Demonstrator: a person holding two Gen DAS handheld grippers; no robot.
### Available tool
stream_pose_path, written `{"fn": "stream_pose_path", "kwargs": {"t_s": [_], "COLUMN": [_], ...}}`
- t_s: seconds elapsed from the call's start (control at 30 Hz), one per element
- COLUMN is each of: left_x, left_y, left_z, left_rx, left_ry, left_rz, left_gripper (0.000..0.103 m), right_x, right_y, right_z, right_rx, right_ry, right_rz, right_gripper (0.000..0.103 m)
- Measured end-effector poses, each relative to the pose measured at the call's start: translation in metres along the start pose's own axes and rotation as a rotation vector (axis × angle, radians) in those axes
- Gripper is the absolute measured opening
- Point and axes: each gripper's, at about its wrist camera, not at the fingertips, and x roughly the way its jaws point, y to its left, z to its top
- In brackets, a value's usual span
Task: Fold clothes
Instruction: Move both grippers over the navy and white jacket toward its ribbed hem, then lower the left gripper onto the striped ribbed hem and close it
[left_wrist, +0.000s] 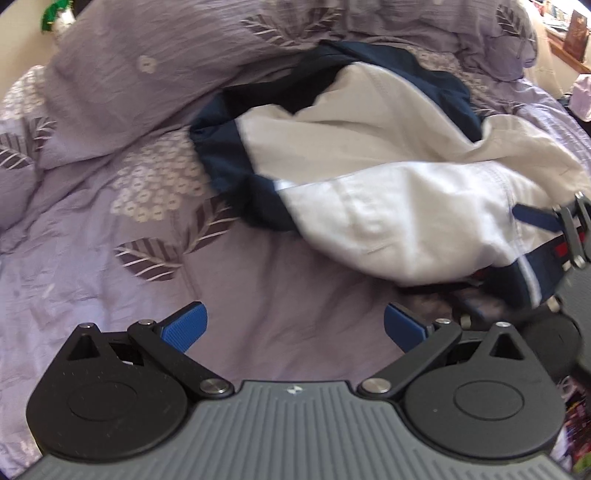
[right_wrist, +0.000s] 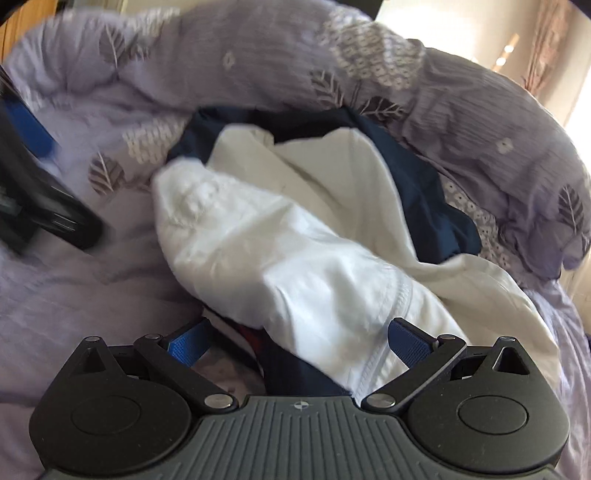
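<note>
A white and navy garment (left_wrist: 388, 192) lies crumpled on a lilac bedspread (left_wrist: 110, 221). My left gripper (left_wrist: 293, 328) is open and empty, over bare bedspread to the left of the garment. My right gripper (right_wrist: 297, 345) is open, with the garment's white and navy hem (right_wrist: 332, 332) lying between its spread fingers. The right gripper also shows at the right edge of the left wrist view (left_wrist: 569, 229), against the garment. The left gripper shows blurred at the left edge of the right wrist view (right_wrist: 33, 177).
A lilac pillow (left_wrist: 155, 74) with a leaf print lies behind the garment. The bedspread bunches up high on the far right (right_wrist: 498, 155). A shelf with books (left_wrist: 576, 33) stands beyond the bed.
</note>
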Motion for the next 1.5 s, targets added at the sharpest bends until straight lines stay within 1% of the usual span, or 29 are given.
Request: {"fn": "stream_pose_path", "kwargs": {"t_s": [0.03, 0.07, 0.1, 0.13, 0.17, 0.23, 0.3, 0.4, 0.43, 0.47, 0.5, 0.53, 0.57, 0.6, 0.63, 0.67, 0.7, 0.8, 0.9, 0.97, 1.0, 1.07, 1.13, 1.23, 1.33, 1.37, 1.43, 1.5], "left_x": [-0.001, -0.003, -0.004, -0.005, -0.007, -0.009, -0.012, -0.015, -0.016, -0.015, -0.013, -0.011, -0.01, -0.009, -0.007, -0.002, 0.005, 0.03, 0.042, 0.049, 0.05, 0.053, 0.057, 0.056, 0.061, 0.066, 0.078, 0.089], "left_y": [0.007, 0.014, 0.021, 0.028, 0.035, 0.049, 0.063, 0.083, 0.084, 0.082, 0.079, 0.073, 0.066, 0.058, 0.051, 0.042, 0.033, 0.006, -0.001, -0.004, 0.002, 0.022, 0.043, 0.069, 0.067, 0.061, 0.052, 0.043], "left_z": [-0.004, -0.007, -0.011, -0.014, -0.018, -0.025, -0.032, -0.041, -0.042, -0.043, -0.044, -0.044, -0.042, -0.041, -0.043, -0.043, -0.041, -0.037, -0.045, -0.05, -0.053, -0.058, -0.057, -0.048, -0.036, -0.032, -0.031, -0.032], "left_rx": [-0.013, -0.026, -0.039, -0.052, -0.065, -0.091, -0.117, -0.157, -0.17, -0.174, -0.176, -0.165, -0.146, -0.127, -0.103, -0.076, -0.05, 0.027, 0.068, 0.092, 0.081, 0.013, -0.08, -0.168, -0.09, -0.055, -0.019, -0.026], "left_ry": [0.007, 0.015, 0.022, 0.029, 0.036, 0.051, 0.065, 0.08, 0.046, 0.011, -0.024, -0.059, -0.082, -0.107, -0.14, -0.157, -0.165, -0.149, -0.11, -0.085, -0.079, -0.062, -0.045, -0.067, -0.057, -0.038, -0.017, 0.01], "left_rz": [0.004, 0.008, 0.012, 0.015, 0.019, 0.027, 0.035, 0.043, 0.029, 0.015, 0.006, 0.01, 0.013, 0.013, 0.003, -0.003, -0.002, 0.029, 0.047, 0.057, 0.052, 0.005, -0.079, -0.196, -0.244, -0.244, -0.245, -0.272], "left_gripper": [0.103, 0.103, 0.103, 0.103, 0.103, 0.103, 0.103, 0.103, 0.103, 0.103, 0.103, 0.103, 0.103, 0.103, 0.103, 0.103, 0.103, 0.103, 0.103, 0.103, 0.103, 0.103, 0.103, 0.103, 0.103, 0.103, 0.103, 0.103], "right_x": [0.013, 0.022, 0.025, 0.023, 0.021, 0.01, -0.011, -0.039, -0.049, -0.058, -0.056, -0.053, -0.049, -0.046, -0.042, -0.039, -0.036, -0.033, -0.039, -0.045, -0.048, -0.051, -0.055, -0.065, -0.077, -0.078, -0.077, -0.07], "right_y": [0.006, 0.006, 0.001, -0.008, -0.017, -0.04, -0.062, -0.081, -0.087, -0.093, -0.096, -0.099, -0.1, -0.103, -0.105, -0.108, -0.112, -0.118, -0.123, -0.129, -0.132, -0.137, -0.138, -0.137, -0.139, -0.141, -0.142, -0.141], "right_z": [0.002, 0.005, 0.01, 0.017, 0.024, 0.041, 0.057, 0.08, 0.087, 0.095, 0.096, 0.098, 0.093, 0.088, 0.079, 0.073, 0.067, 0.048, 0.024, 0.007, -0.002, -0.021, -0.032, -0.04, -0.042, -0.045, -0.05, -0.055], "right_rx": [-0.027, -0.021, 0.022, 0.085, 0.151, 0.263, 0.354, 0.391, 0.403, 0.414, 0.418, 0.422, 0.446, 0.467, 0.491, 0.513, 0.53, 0.537, 0.524, 0.522, 0.522, 0.517, 0.508, 0.503, 0.509, 0.513, 0.515, 0.506], "right_ry": [0.015, 0.037, 0.055, 0.063, 0.07, 0.077, 0.042, -0.024, -0.046, -0.068, -0.055, -0.038, -0.022, -0.013, -0.009, -0.004, 0.007, 0.046, 0.072, 0.086, 0.094, 0.112, 0.126, 0.107, 0.087, 0.098, 0.13, 0.165], "right_rz": [-0.023, -0.041, -0.046, -0.03, -0.012, 0.062, 0.175, 0.294, 0.333, 0.372, 0.39, 0.406, 0.408, 0.407, 0.414, 0.419, 0.413, 0.344, 0.258, 0.198, 0.169, 0.142, 0.123, 0.095, 0.049, 0.062, 0.088, 0.107], "right_gripper": [0.066, 0.035, 0.028, 0.019, 0.015, 0.014, 0.014, 0.013, 0.014, 0.018, 0.021, 0.033, 0.04, 0.052, 0.058, 0.058, 0.058, 0.058, 0.059, 0.064, 0.064, 0.065, 0.065, 0.066, 0.072, 0.075, 0.076, 0.076]}}
